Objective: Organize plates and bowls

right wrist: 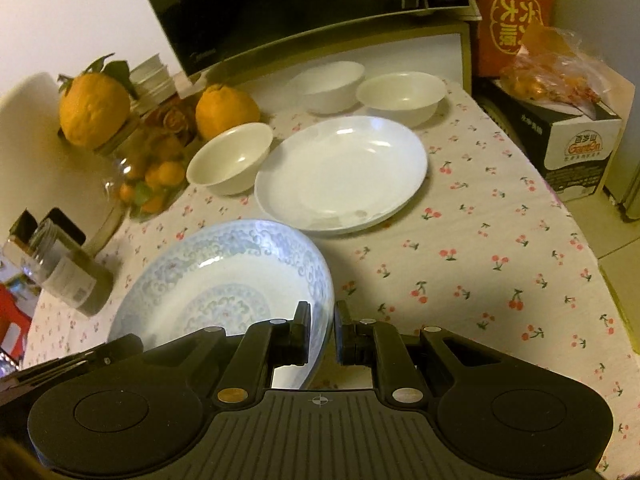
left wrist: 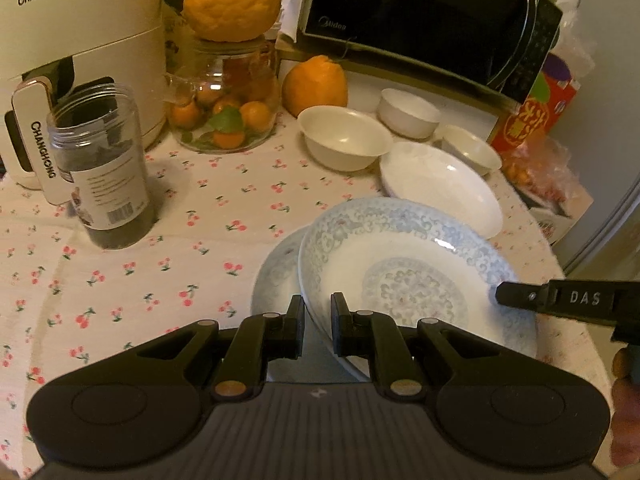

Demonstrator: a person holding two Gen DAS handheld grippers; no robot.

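While clamped on opposite rims by left gripper (left wrist: 317, 320) and right gripper (right wrist: 322, 326), patterned plate (left wrist: 400, 268) tilted above matching plate (left wrist: 276, 276), white plate (right wrist: 340, 172) beyond.

patterned plate (left wrist: 404, 264) before white plate (left wrist: 440, 184), bowls (left wrist: 344, 136) behind

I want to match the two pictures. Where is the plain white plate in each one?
Left wrist view: the plain white plate lies right of centre, behind the blue patterned plate.
Right wrist view: the plain white plate lies in the middle, beyond the blue patterned plate.
Shared landmark: the microwave at the back.
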